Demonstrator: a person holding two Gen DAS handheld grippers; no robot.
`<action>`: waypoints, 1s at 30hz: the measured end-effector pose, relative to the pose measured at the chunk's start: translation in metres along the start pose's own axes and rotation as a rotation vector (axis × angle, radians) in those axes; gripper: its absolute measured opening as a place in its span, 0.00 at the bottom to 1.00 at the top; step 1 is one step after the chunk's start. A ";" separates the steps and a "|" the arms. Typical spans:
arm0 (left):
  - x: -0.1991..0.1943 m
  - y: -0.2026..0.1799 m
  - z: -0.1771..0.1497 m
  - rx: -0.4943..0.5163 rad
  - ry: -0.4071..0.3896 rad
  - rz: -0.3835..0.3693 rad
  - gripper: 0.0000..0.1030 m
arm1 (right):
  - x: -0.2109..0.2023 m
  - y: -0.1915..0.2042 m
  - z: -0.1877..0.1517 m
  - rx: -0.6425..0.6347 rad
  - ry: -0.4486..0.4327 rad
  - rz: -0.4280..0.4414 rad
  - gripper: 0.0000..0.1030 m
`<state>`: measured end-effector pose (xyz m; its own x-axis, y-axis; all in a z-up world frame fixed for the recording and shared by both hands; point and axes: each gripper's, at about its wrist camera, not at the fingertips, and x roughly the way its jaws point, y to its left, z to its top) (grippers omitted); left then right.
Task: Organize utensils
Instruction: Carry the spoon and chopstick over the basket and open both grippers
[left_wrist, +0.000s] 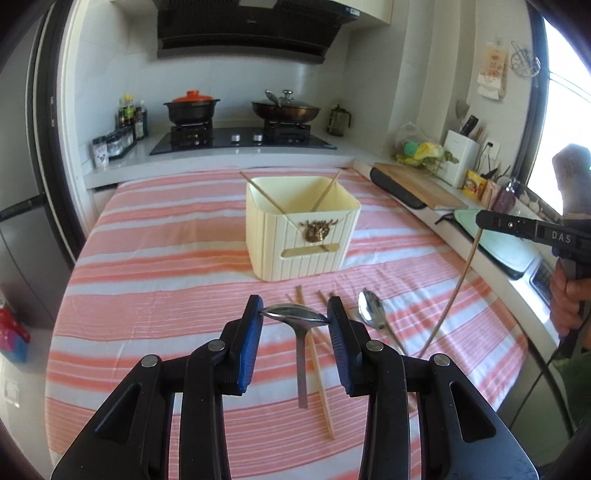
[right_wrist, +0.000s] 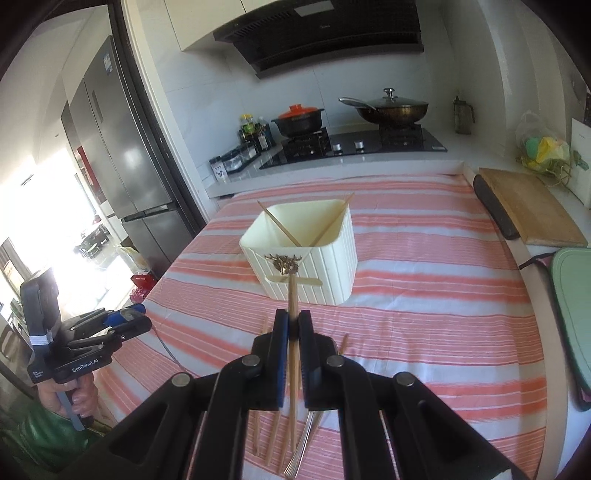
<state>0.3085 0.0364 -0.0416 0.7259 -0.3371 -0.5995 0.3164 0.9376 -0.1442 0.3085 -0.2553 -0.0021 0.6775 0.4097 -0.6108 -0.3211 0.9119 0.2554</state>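
Pink-and-white striped cloth covers the table (left_wrist: 147, 258), a stove behind it at twelve o'clock. A cream holder (left_wrist: 301, 236) with two chopsticks stands mid-table. The left gripper (left_wrist: 295, 317) has its fingers pinching a spoon (left_wrist: 297, 325) by the bowl, above loose chopsticks (left_wrist: 321, 384) and a second spoon (left_wrist: 373, 310). The right gripper (right_wrist: 293, 328) has its fingers pressed on one chopstick (right_wrist: 293, 354), pointing toward the holder.

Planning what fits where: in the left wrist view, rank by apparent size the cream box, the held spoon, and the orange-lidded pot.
1. cream box
2. held spoon, though nearness to the camera inflates it
3. orange-lidded pot, far off on the stove, so its true size is unsure
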 end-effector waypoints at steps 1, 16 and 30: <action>-0.001 0.001 0.002 -0.003 -0.005 -0.001 0.35 | -0.004 0.003 0.001 -0.013 -0.015 -0.007 0.06; -0.025 0.024 0.061 -0.073 -0.064 -0.054 0.35 | -0.011 0.014 0.054 -0.035 -0.118 0.001 0.06; 0.030 0.050 0.184 -0.170 -0.281 0.048 0.35 | 0.042 0.020 0.153 -0.069 -0.354 -0.039 0.06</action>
<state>0.4583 0.0572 0.0783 0.8850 -0.2806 -0.3716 0.1888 0.9457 -0.2645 0.4321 -0.2159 0.0919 0.8736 0.3680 -0.3184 -0.3262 0.9284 0.1781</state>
